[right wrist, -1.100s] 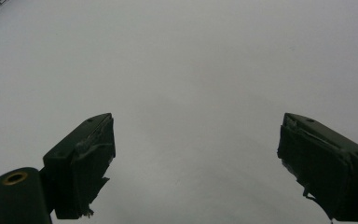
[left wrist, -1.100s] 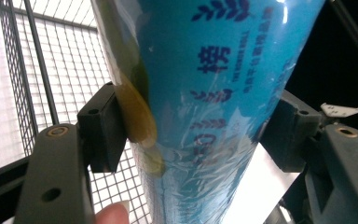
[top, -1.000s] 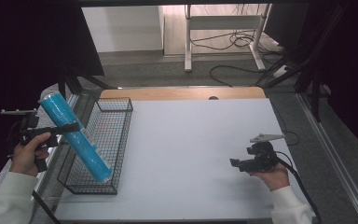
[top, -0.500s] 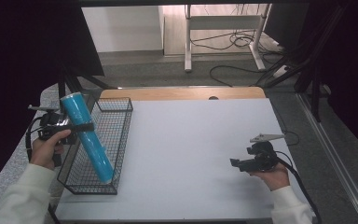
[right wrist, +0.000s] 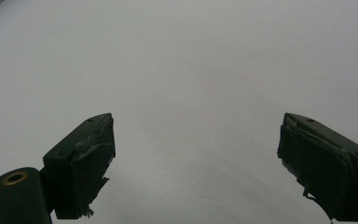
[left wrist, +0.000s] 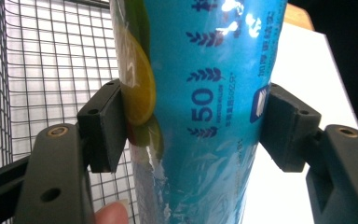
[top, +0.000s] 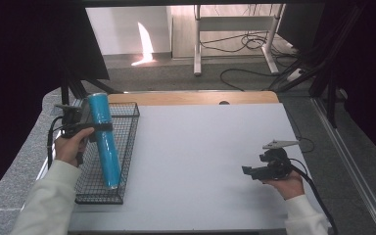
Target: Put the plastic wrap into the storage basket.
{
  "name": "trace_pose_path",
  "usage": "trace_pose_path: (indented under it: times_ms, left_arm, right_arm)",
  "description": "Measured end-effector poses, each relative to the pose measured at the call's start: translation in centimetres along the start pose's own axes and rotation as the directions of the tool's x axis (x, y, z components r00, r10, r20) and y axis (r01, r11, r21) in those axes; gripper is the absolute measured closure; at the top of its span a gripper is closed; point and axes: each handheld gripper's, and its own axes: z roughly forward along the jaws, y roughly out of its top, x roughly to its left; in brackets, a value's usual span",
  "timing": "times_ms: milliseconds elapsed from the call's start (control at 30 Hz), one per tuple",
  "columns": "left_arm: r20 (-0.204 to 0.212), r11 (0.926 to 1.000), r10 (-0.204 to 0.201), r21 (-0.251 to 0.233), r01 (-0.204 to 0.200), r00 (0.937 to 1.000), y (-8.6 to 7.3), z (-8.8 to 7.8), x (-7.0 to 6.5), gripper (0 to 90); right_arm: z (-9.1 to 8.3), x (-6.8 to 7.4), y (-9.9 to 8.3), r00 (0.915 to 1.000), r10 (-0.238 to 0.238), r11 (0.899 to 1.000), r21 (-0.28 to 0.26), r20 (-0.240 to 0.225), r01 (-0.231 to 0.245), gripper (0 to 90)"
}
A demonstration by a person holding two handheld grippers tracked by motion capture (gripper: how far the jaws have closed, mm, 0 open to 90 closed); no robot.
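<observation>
A long blue packet [top: 105, 139] with printed wheat marks stands tilted over the black wire basket [top: 127, 147], its lower end down inside the basket. My left gripper [top: 98, 128] is shut on the blue packet [left wrist: 205, 93] near its upper part, both pads pressing its sides. A person's left hand holds that gripper at the table's left edge. My right gripper [top: 248, 171] rests low over the white table [top: 200, 161] at the right, held in the right hand. Its jaws stand wide apart in the right gripper view [right wrist: 196, 163] with nothing between them.
The wire basket sits along the left side of the white table, its mesh [left wrist: 51, 56] behind the packet. A wooden strip [top: 191, 98] borders the table's far edge. Cables and a desk frame [top: 235, 34] lie on the floor beyond.
My left gripper has carried the blue packet rightward and a little down, over the basket, and the packet now stands steeper. The right gripper has stayed put.
</observation>
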Motion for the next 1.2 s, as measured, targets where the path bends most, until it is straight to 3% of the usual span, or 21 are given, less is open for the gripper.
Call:
trace_pose_path:
  times_ms: [300, 600, 867, 933, 1000, 1067, 1133, 1200]
  left_arm:
    - [-0.085, 0.9993, -0.007, 0.037, 0.010, 0.9964, 0.8, 3.1, -0.8, 32.1]
    - [-0.120, 0.9972, -0.051, 0.047, 0.057, 0.9914, 1.0, 6.2, 0.0, 32.1]
    - [-0.141, 0.9930, -0.091, 0.062, 0.101, 0.9858, 0.9, 7.8, 0.9, 31.6]
    - [-0.155, 0.9929, -0.082, 0.073, 0.094, 0.9846, 0.9, 8.0, 0.9, 27.8]
    - [-0.148, 0.9968, -0.066, 0.033, 0.072, 0.9868, 0.9, 7.6, 0.5, 24.2]
    - [-0.170, 0.9997, -0.023, 0.006, 0.024, 0.9852, 0.9, 7.1, -0.5, 20.3]
    - [-0.166, 0.9999, -0.011, 0.001, 0.012, 0.9860, 0.9, 6.8, -0.8, 17.0]
    - [-0.170, 0.9996, 0.029, 0.002, -0.029, 0.9850, 0.7, 6.2, -1.5, 14.8]
  right_arm:
    - [0.0, -0.1, 0.0, 1.0000, 0.000, 1.000, 0.004, 0.004, 0.000, 11.5]
    - [0.2, -0.3, 0.0, 1.0000, 0.003, 1.000, 0.008, 0.007, -0.003, 11.5]
    - [0.2, -0.4, 0.0, 1.0000, 0.000, 1.000, 0.010, 0.008, 0.000, 11.5]
    - [0.2, -0.3, 0.0, 1.0000, 0.003, 1.000, 0.011, 0.008, -0.003, 11.5]
    - [0.2, -0.3, 0.0, 1.0000, 0.002, 1.000, 0.011, 0.008, -0.002, 11.5]
    - [0.3, -0.3, -0.1, 1.0000, 0.003, 1.000, 0.012, 0.008, -0.003, 11.5]
    - [0.3, -0.3, -0.1, 1.0000, 0.002, 1.000, 0.014, 0.008, -0.002, 11.5]
    - [0.3, -0.2, -0.1, 1.0000, -0.001, 1.000, 0.012, 0.005, 0.001, 11.5]
